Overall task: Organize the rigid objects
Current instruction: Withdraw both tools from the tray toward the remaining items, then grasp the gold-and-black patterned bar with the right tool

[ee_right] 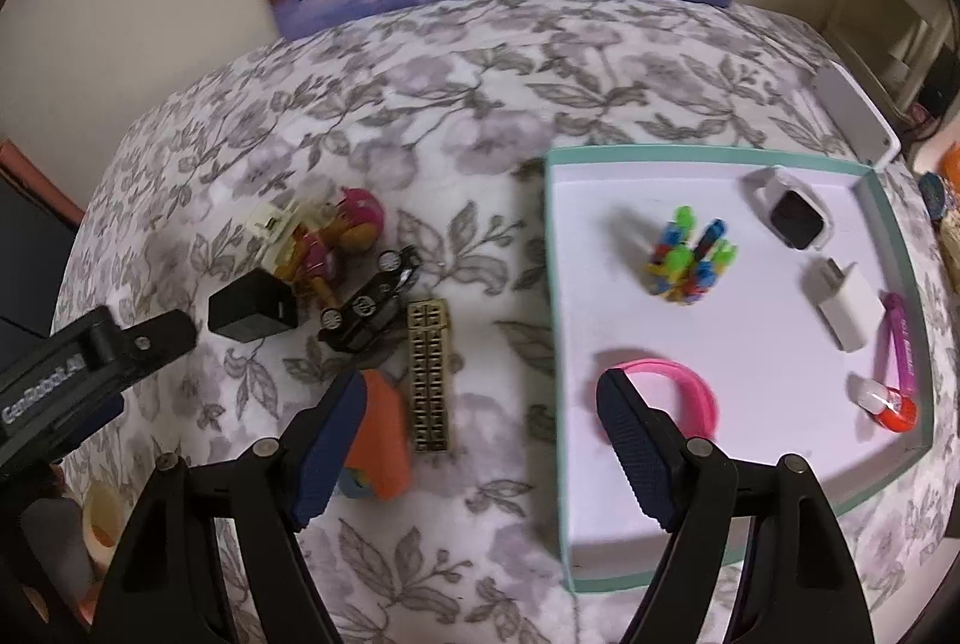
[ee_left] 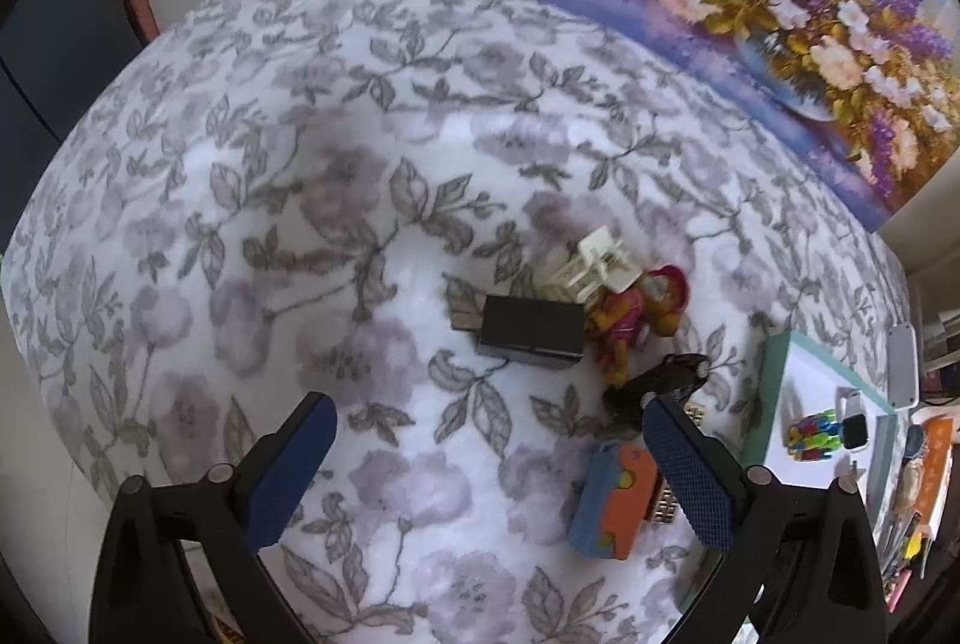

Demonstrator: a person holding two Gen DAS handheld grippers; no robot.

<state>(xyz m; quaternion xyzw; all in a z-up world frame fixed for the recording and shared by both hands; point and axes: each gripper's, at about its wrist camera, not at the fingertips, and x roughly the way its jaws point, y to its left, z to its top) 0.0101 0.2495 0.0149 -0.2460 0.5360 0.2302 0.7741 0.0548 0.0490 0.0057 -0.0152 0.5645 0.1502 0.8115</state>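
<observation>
- Both the left hand-held gripper (ee_left: 489,437) and the right hand-held gripper (ee_right: 483,401) hover with jaws spread wide, holding nothing.
- Toys lie clustered on the floral bed (ee_right: 420,104): black box (ee_right: 252,311), toy car (ee_right: 369,305), orange block (ee_right: 384,440).
- The teal-rimmed tray (ee_right: 555,284) beside them holds a pink bracelet (ee_right: 690,392).

Both the left gripper (ee_left: 489,419) and right gripper (ee_right: 483,395) hover with fingers spread wide, seemingly empty.
</observation>
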